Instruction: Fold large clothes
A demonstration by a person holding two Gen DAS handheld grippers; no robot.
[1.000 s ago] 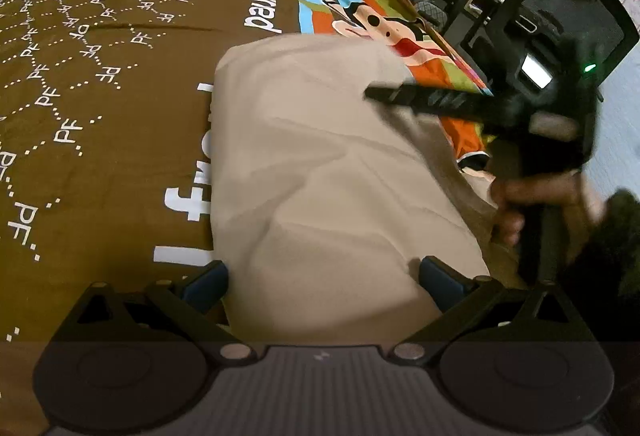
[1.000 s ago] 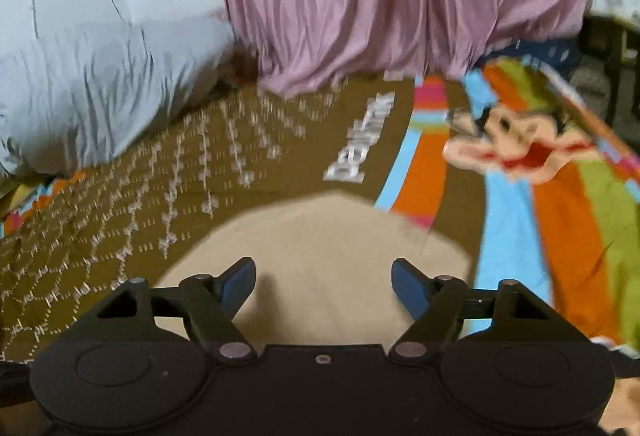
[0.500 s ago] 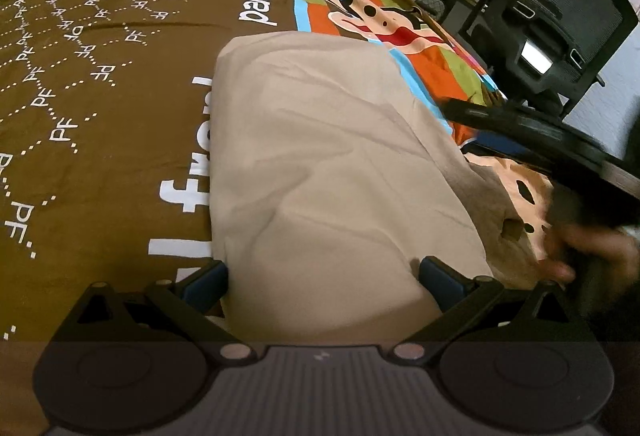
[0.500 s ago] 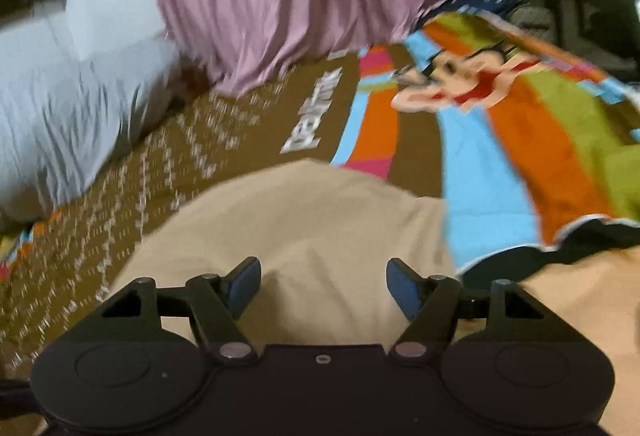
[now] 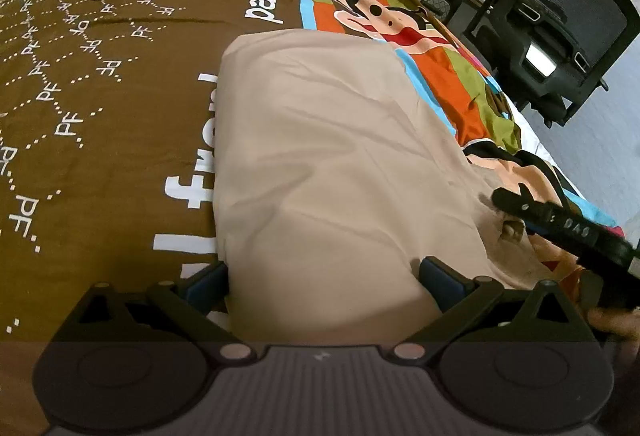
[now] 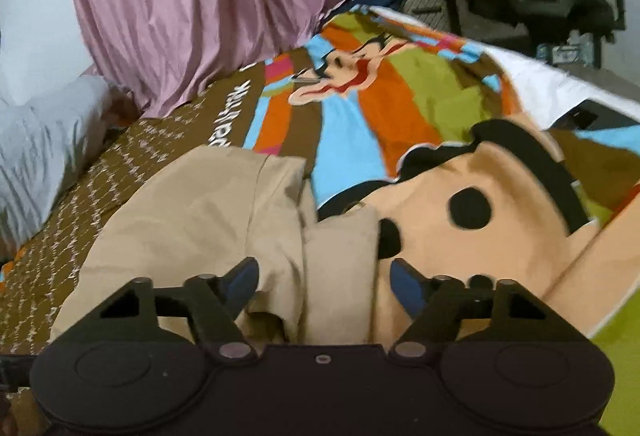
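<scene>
A beige garment (image 5: 332,172) lies partly folded on a bed with a brown and striped cartoon cover (image 5: 100,84). My left gripper (image 5: 326,282) is open, its fingers straddling the garment's near end. My right gripper (image 6: 324,282) is open and low over the garment's right side (image 6: 224,212), where a narrow flap (image 6: 340,260) lies between its fingers. It shows in the left wrist view as a dark bar (image 5: 560,226) at the garment's right edge.
Pink curtains (image 6: 208,4) hang behind the bed. A grey pillow (image 6: 36,144) lies at the far left. A black office chair (image 5: 560,20) stands beyond the bed's right edge (image 5: 552,152).
My right gripper has swung down and to the right, from above the garment's middle to its right edge. My left gripper has barely moved.
</scene>
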